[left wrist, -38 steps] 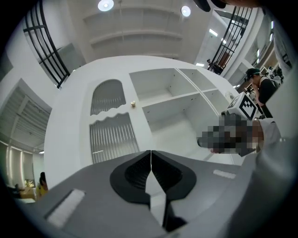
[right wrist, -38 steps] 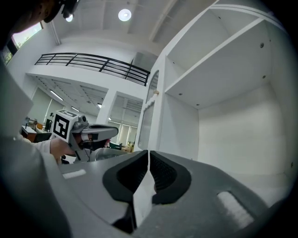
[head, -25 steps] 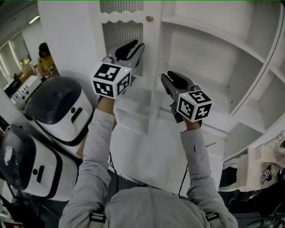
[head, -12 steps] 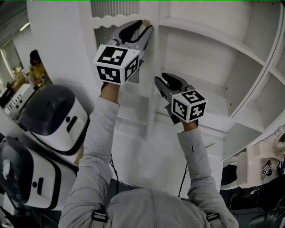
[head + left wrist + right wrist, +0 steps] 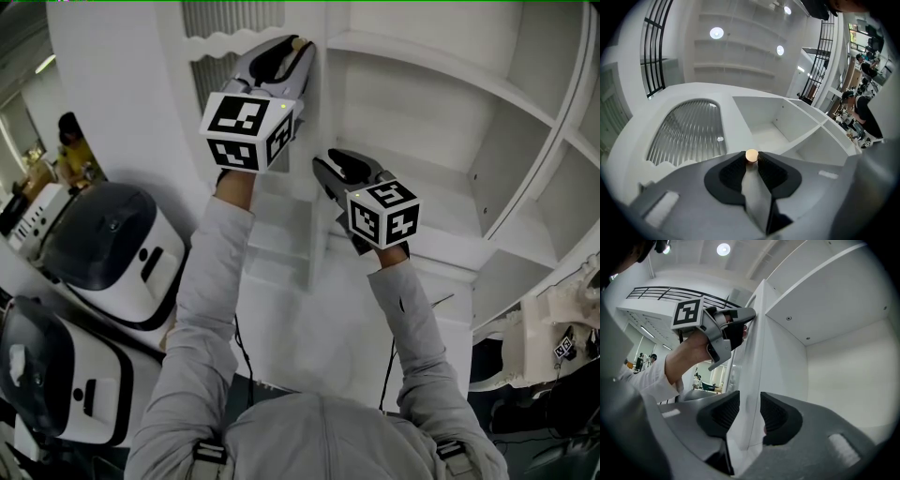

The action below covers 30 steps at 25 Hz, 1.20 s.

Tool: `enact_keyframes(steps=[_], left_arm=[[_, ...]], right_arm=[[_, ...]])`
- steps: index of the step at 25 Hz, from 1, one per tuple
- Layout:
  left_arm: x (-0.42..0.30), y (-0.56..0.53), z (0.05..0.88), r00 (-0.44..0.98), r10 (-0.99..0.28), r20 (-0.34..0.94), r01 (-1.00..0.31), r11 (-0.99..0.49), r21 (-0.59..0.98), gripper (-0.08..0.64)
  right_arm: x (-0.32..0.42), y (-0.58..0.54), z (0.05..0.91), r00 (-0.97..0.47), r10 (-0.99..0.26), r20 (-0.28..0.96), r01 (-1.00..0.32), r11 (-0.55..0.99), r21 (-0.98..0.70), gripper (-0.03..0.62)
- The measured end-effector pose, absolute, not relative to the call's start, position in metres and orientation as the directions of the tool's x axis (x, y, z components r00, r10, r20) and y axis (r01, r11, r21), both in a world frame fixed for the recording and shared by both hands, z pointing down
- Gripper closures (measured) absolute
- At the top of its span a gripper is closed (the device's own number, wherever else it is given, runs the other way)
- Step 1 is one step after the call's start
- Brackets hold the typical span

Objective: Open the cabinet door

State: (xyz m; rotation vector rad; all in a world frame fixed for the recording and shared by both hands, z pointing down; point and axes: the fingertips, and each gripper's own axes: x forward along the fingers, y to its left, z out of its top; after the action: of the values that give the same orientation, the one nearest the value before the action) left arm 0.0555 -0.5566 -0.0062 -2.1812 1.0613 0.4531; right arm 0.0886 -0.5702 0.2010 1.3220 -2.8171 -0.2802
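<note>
The white cabinet door [image 5: 313,122] stands ajar, with a louvred panel [image 5: 689,131] and a small gold knob [image 5: 751,155] near its free edge. My left gripper [image 5: 298,47] is raised to that knob. Its jaws are closing and the black pads sit against both sides of the knob. It shows again in the right gripper view, left gripper [image 5: 746,320] at the door's edge. My right gripper [image 5: 325,171] is lower down and straddles the door's free edge [image 5: 757,380]. Its jaws are opening, one on each face of the door.
Open white shelves [image 5: 441,112] fill the cabinet to the right of the door. Two white and black appliances [image 5: 112,234] [image 5: 47,375] stand at the left. A person in yellow [image 5: 70,150] is far back left. A white cluttered object [image 5: 553,328] is at the lower right.
My left gripper has risen from the louvred panel to the knob and now encloses it. My right gripper has shifted left onto the door's edge.
</note>
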Motion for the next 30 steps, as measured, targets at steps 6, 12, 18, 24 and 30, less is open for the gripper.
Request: enact_keyframes(steps=[6, 12, 18, 24, 30], left_arm=[[0.052, -0.552, -0.008, 0.606, -0.548, -0.577, -0.794, -0.468, -0.389, 0.463], [0.049, -0.547, -0.007, 0.598, -0.559, -0.575, -0.801, -0.451, -0.394, 0.466], [0.047, -0.544, -0.008, 0.597, -0.557, -0.578, -0.800, -0.470, -0.374, 0.466], [0.038, -0.533, -0.007, 0.595, -0.540, -0.596, -0.798, -0.488, -0.354, 0.466], [0.030, -0.518, -0.006, 0.601, -0.525, -0.603, -0.787, -0.521, -0.331, 0.466]], right_arm=[[0.084, -0.572, 0.205, -0.643, -0.765, -0.033, -0.756, 0.628, 0.183, 0.450], [0.075, -0.571, 0.212, -0.632, -0.775, 0.012, -0.752, 0.617, 0.235, 0.451], [0.074, -0.570, 0.213, -0.631, -0.776, -0.001, -0.753, 0.612, 0.240, 0.479], [0.066, -0.557, 0.214, -0.637, -0.771, -0.008, -0.751, 0.617, 0.236, 0.492], [0.062, -0.541, 0.215, -0.633, -0.774, -0.016, -0.757, 0.614, 0.224, 0.511]])
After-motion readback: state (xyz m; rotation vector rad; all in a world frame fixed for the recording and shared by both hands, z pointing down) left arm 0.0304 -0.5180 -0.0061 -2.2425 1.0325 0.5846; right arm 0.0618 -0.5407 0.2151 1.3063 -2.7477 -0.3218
